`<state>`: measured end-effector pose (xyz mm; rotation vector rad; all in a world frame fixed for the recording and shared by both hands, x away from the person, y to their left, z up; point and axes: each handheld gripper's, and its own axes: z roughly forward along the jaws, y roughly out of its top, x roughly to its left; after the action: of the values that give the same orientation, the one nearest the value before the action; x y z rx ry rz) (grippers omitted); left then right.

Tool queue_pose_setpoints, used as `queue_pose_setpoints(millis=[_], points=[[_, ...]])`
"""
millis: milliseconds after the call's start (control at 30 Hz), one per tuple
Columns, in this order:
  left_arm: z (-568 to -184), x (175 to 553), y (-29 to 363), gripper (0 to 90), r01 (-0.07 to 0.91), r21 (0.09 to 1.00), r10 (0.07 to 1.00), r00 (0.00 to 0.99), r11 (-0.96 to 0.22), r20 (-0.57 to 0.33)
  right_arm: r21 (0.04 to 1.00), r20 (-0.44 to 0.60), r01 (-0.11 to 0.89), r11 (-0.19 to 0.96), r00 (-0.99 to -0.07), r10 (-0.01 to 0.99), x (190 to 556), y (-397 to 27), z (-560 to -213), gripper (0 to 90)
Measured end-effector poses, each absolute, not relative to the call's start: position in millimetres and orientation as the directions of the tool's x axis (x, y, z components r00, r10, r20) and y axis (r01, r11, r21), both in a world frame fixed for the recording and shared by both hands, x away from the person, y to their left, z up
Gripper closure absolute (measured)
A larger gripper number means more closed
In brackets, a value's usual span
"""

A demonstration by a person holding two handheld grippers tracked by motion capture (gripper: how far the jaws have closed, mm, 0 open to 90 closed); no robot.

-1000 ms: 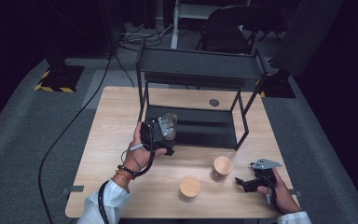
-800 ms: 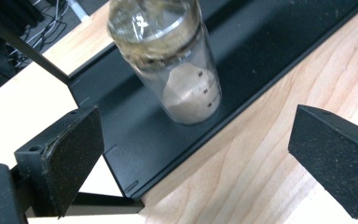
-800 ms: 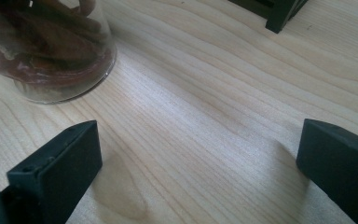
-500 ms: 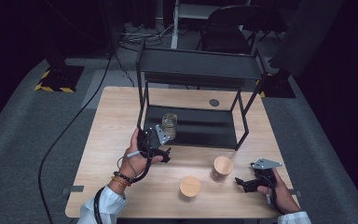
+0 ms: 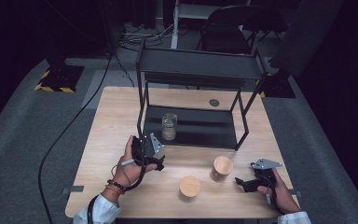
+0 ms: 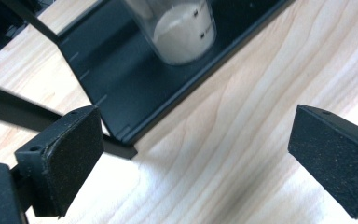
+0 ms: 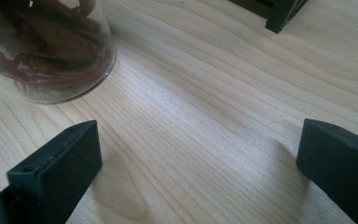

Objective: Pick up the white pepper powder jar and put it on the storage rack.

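A glass jar with white powder [image 5: 169,127] stands without a lid on the lower shelf [image 5: 200,133] of a black rack. My left gripper [image 5: 153,150] sits just in front of that shelf, open and empty. In the left gripper view the jar [image 6: 184,28] is ahead beyond the shelf's front lip [image 6: 121,79], with my left gripper [image 6: 191,158] spread wide over bare wood. My right gripper [image 5: 241,183] rests low at the front right, open, with nothing between its jaws. In the right gripper view, my right gripper [image 7: 196,172] has a glass jar of brown contents [image 7: 46,51] ahead to its left.
Two jars with wooden lids [image 5: 223,166] [image 5: 189,186] stand on the wooden table [image 5: 116,116] between my hands. The rack's upper shelf [image 5: 200,65] overhangs the lower one on thin black posts. A rack foot [image 7: 284,11] stands ahead of my right gripper. A round dark disc [image 5: 214,102] lies behind the rack.
My left gripper carried the powder jar to the lower shelf, let go of it, and drew back toward the table's front. The right gripper stayed put.
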<state>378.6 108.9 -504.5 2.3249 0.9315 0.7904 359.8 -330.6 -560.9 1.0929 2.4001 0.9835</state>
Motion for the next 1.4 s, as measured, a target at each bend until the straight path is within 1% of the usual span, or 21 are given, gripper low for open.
queue_pose_setpoints(millis=[333,667,933,1133,1300,1400], points=[[-514.7,363.9,122.0,3.0,0.446,0.611,0.727,0.592,-0.654,0.347,0.705,-0.010,0.533,0.469,-0.653,0.757,359.8,-330.6,-560.9,0.0],[-522.5,350.0,134.4,3.0,0.459,0.607,0.734,0.588,-0.649,0.340,0.705,-0.010,0.532,0.469,-0.654,0.756,359.9,-330.6,-560.9,0.0],[-529.4,339.8,144.6,3.0,0.482,0.612,0.752,0.579,-0.627,0.314,0.705,-0.010,0.532,0.469,-0.654,0.757,359.9,-330.6,-560.9,0.0],[-534.7,333.2,149.1,3.0,0.492,0.601,0.752,0.580,-0.630,0.313,0.705,-0.010,0.532,0.469,-0.654,0.757,359.8,-330.6,-560.9,0.0],[-539.9,327.0,155.9,3.0,0.507,0.601,0.762,0.575,-0.618,0.298,0.705,-0.010,0.532,0.469,-0.654,0.757,359.8,-330.6,-560.9,0.0],[-542.8,322.9,161.6,2.9,0.523,0.603,0.772,0.573,-0.602,0.274,0.705,-0.010,0.532,0.469,-0.654,0.757,359.8,-330.6,-560.9,0.0]])
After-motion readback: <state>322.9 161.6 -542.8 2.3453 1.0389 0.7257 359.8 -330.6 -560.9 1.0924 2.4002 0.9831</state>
